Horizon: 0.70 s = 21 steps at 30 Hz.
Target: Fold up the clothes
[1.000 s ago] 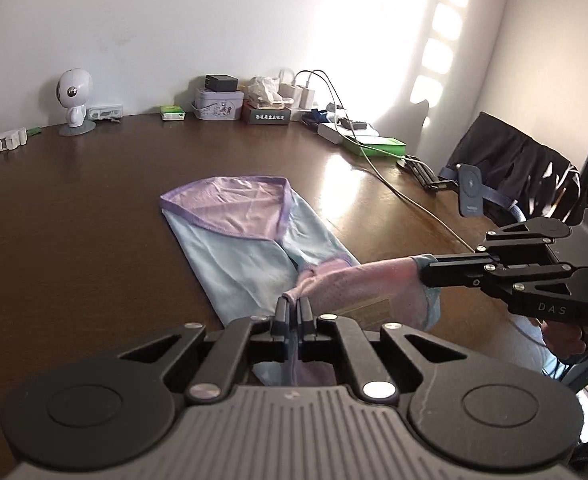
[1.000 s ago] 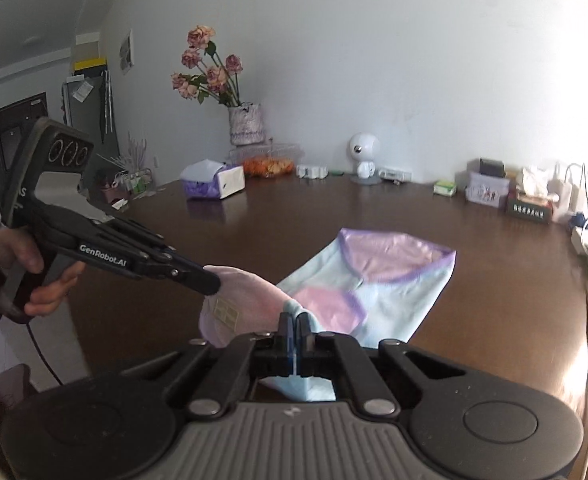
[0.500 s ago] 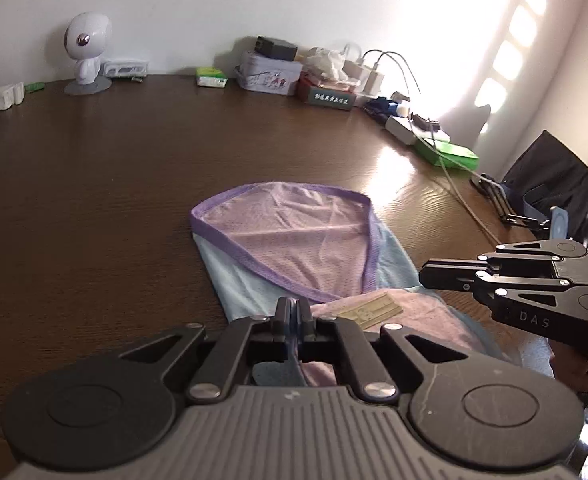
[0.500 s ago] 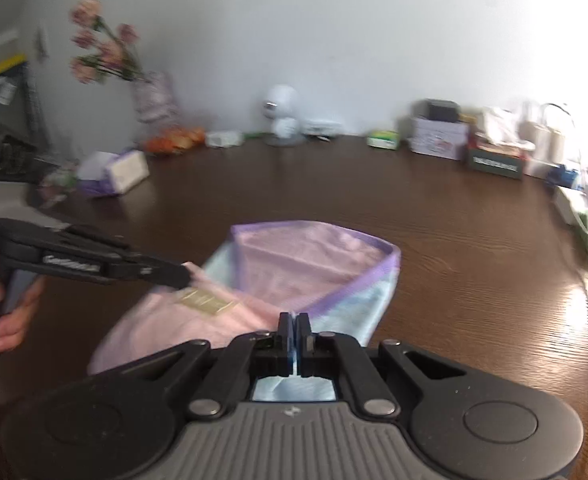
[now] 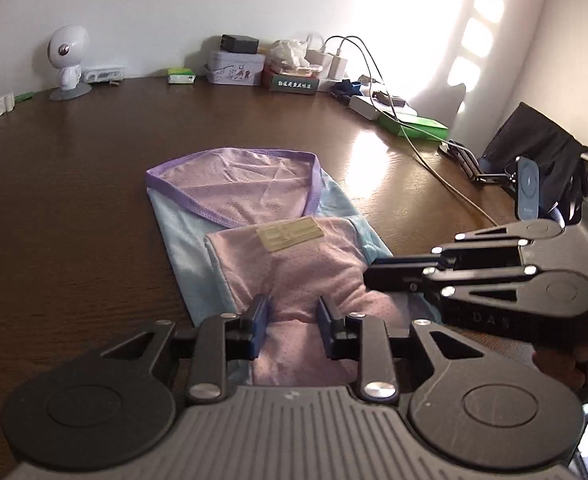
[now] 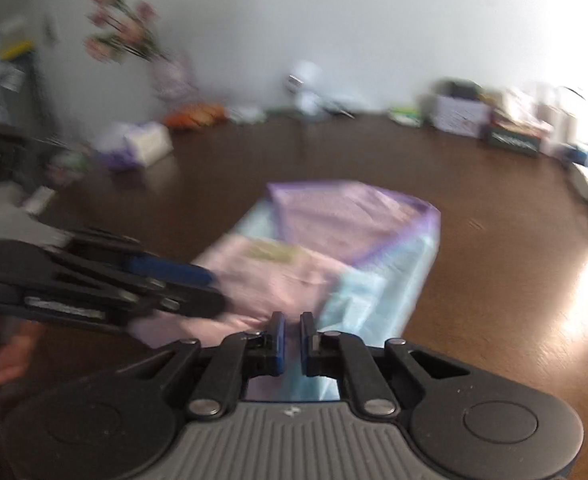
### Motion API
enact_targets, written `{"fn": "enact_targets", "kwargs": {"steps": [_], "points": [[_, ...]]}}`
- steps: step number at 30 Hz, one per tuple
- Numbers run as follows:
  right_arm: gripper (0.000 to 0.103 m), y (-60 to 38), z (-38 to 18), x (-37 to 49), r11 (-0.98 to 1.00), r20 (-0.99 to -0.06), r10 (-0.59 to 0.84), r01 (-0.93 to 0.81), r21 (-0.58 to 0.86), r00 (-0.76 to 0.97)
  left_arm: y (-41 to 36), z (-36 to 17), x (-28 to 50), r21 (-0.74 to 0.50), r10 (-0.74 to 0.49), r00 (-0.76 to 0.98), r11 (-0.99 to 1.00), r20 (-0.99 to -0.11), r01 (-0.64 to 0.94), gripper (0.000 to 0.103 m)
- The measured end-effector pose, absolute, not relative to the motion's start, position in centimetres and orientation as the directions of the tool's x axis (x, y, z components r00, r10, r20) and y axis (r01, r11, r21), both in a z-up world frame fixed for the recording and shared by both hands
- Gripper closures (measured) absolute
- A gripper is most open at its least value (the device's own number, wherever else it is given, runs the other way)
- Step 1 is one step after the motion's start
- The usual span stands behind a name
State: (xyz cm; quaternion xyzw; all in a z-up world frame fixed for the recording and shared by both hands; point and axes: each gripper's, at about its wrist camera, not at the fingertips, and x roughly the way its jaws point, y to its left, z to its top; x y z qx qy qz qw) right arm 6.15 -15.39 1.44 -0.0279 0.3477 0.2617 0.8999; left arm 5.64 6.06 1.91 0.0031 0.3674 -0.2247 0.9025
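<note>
- Tongs in the left hand are opening: the blue pads stand apart with pink cloth lying slack between them, pressed by neither, so this side is released.
- Right tongs are all but clenched, with only a narrow slit between the pads. Their tips lie at the right edge of the folded flap (the right wrist view is too blurred to tell whether cloth is still pinched).
- A second ago both tongs held the garment's near end bunched and raised off the counter. Now that end lies flat as a pink flap over the middle of the garment, with its cream label facing up.
- Judged from that, this fold is laid and the left side has let it go. The right side probably only needs to let go and pull clear without dragging the flap.
- The garment itself is pale blue with a purple-trimmed opening at the far end, and it rests mid-counter on dark wood.
- Nothing else lies near the cloth. A white figurine, tins and boxes, a green box and a charging cable are kept to the far and right edges. Flowers and a tissue box stand well off to the left.
- The closest obstacle to either tongs is the other pair.
</note>
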Motion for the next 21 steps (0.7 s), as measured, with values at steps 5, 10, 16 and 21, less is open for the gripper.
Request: {"fn": "enact_targets", "kwargs": {"steps": [5, 10, 16, 21], "points": [[0.094, -16.3, 3.3, 4.5, 0.856, -0.591, 0.476, -0.496, 0.144, 0.651, 6.3, 2.8, 4.8, -0.175, -0.415, 0.647, 0.898, -0.64, 0.404, 0.069], [0.097, -15.2, 1.8, 3.7, 0.845, -0.63, 0.468, -0.522, 0.115, 0.62, 6.6, 2.7, 3.9, -0.143, -0.392, 0.647, 0.904, -0.654, 0.403, 0.068], [0.093, -15.8, 2.6, 2.8, 0.84, -0.636, 0.469, -0.532, 0.107, 0.613, 7.3, 1.9, 2.5, -0.103, -0.349, 0.623, 0.912, -0.7, 0.396, 0.058], [0.092, -16.5, 2.7, 2.4, 0.861, -0.639, 0.438, -0.499, 0.097, 0.632, 9.3, 3.5, 1.4, -0.15, -0.357, 0.651, 0.924, -0.669, 0.353, 0.056]]}}
